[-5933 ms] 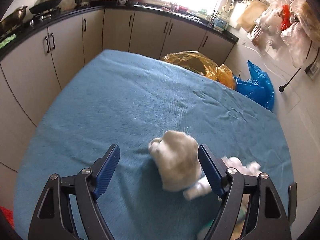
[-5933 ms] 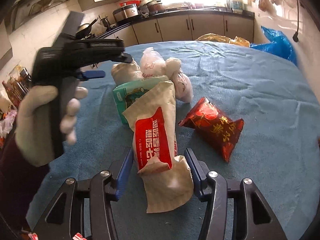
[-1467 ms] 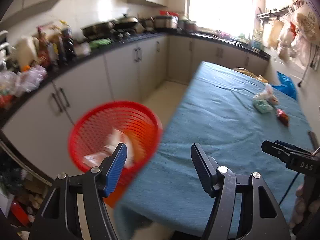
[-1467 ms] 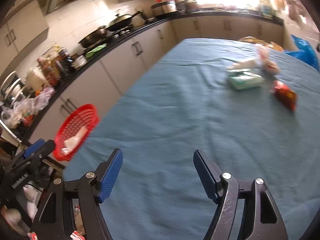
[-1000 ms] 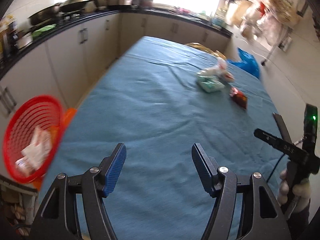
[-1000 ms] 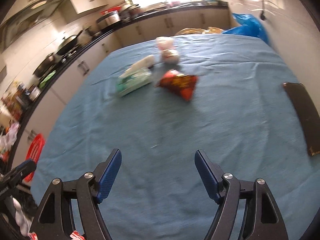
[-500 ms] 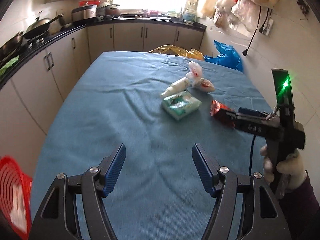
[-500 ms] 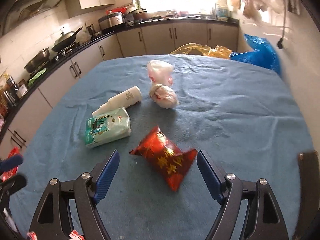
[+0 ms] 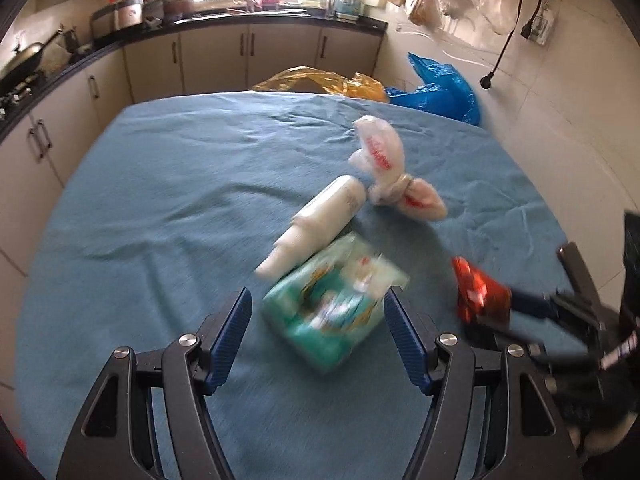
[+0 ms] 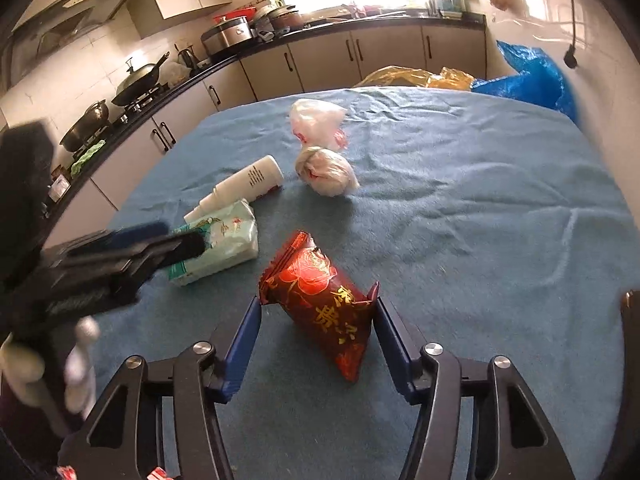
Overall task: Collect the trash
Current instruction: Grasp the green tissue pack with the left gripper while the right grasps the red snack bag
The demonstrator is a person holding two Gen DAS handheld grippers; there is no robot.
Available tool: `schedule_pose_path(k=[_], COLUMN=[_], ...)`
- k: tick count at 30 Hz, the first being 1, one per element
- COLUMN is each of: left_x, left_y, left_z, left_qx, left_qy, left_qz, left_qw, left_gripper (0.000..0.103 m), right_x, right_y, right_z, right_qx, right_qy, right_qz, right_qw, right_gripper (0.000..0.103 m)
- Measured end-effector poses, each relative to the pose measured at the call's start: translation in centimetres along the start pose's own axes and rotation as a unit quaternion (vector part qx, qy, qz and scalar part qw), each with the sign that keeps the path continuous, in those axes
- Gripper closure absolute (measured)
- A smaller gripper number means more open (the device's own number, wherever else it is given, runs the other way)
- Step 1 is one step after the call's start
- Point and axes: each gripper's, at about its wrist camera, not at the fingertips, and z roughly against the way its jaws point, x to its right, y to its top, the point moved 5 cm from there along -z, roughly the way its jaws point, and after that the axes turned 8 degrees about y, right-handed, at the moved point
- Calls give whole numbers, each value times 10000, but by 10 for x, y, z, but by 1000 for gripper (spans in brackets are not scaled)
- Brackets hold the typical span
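Note:
Trash lies on a blue-covered table (image 9: 140,200). My left gripper (image 9: 318,334) is open with a green tissue pack (image 9: 332,300) between its fingers. My right gripper (image 10: 318,340) is open around a red snack packet (image 10: 324,304); the packet also shows in the left wrist view (image 9: 476,292). A white bottle (image 9: 316,224) lies just beyond the tissue pack, and it also shows in the right wrist view (image 10: 244,186). Two knotted white plastic bags (image 10: 324,168) lie farther back. In the right wrist view the left gripper (image 10: 160,246) reaches the tissue pack (image 10: 220,244).
Kitchen cabinets and a black counter (image 9: 248,24) with pots run behind and to the left. A yellow bag (image 9: 320,82) and a blue bag (image 9: 440,94) sit past the table's far edge. A dark flat object (image 10: 630,352) lies at the table's right edge.
Both grippers have moved forward from the red basket side to the trash pile. The left now brackets the tissue pack, the right brackets the red packet. Both stay open.

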Motion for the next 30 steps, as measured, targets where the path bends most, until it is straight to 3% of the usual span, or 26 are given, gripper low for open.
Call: schedule_pose_path(k=[5,9,15,23,28,30], left_x=[27,51,63,86,87,87], left_y=[2,-14,-18,-23,-29,-32], left_z=[-23,-12,0,-7,-8,-5], left_qx=[-427,-572,-266,-107,-342,-355], left_qy=[-379,-734,-347,-66,-341,-312], left_qz=[-163,-490,-639,-1180,-928,-877], left_qw=[9982,9945,9970,9929,9945,9950], left_gripper=[36,36,36,31,31,43], right_x=[15,31,50,57,56,55], right_y=[-4,-3,-1,-1,-1,-1], right_z=[11,18,26,27,27,26], right_qx=[-9,1,73,92,100,108], right_qy=[0,-90,-274,-390,-441,-450], right_qz=[-288,-554,-847,-853,-795,-780], right_qw=[9996,9984,9960,9956,9958,9959], right_gripper=[41,41,40,40,39,39])
